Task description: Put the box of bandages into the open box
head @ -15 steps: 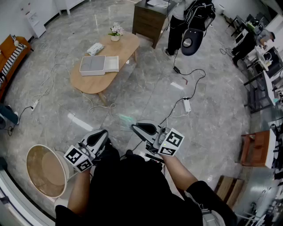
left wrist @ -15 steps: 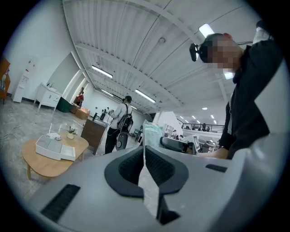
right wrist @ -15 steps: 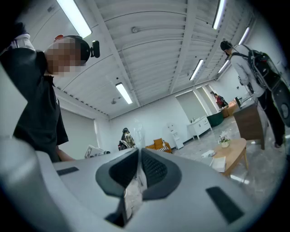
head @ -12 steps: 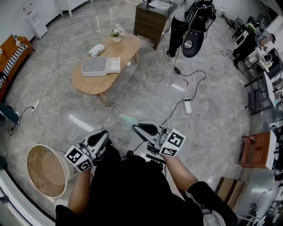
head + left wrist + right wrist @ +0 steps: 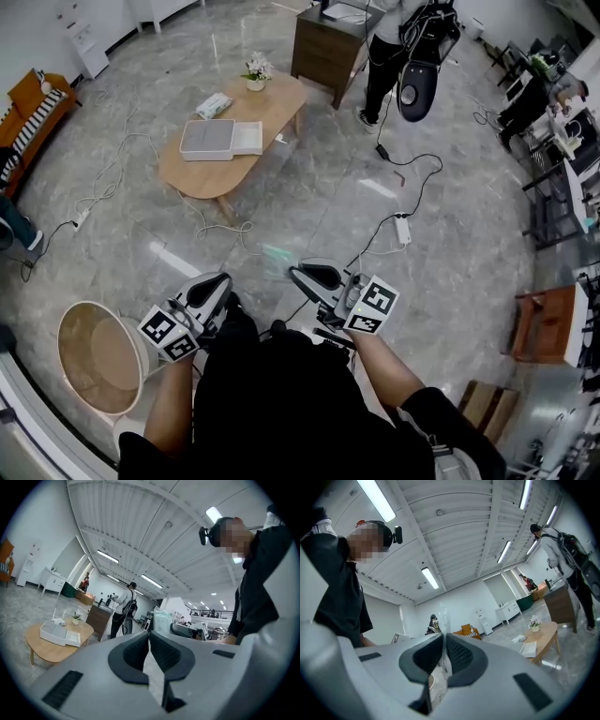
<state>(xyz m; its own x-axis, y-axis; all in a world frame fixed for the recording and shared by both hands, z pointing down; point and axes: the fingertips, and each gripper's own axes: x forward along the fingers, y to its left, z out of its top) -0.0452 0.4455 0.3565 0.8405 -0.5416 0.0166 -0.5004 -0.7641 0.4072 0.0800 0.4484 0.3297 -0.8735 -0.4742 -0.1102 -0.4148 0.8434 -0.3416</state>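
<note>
The open box (image 5: 219, 139) is white, with its lid folded flat beside it, and lies on the oval wooden coffee table (image 5: 187, 174) far ahead; it also shows as the open box (image 5: 58, 633) and the open box (image 5: 530, 649). My right gripper (image 5: 292, 272) is held close to the body and is shut on a thin, clear greenish pack (image 5: 273, 253), the box of bandages (image 5: 440, 617), which sticks out past the jaws. My left gripper (image 5: 209, 290) is held at the same height to its left, jaws together and nothing in them.
A small white packet (image 5: 214, 104) and a flower pot (image 5: 256, 72) also stand on the table. Cables and a power strip (image 5: 405, 228) lie on the marble floor. A round wicker seat (image 5: 92, 357) is at my left. A person (image 5: 394, 42) stands by a dark cabinet (image 5: 326, 42).
The head view has shifted slightly, so the table sits a little further right and down in the picture. Both grippers keep their pose and the right grip is unchanged.
</note>
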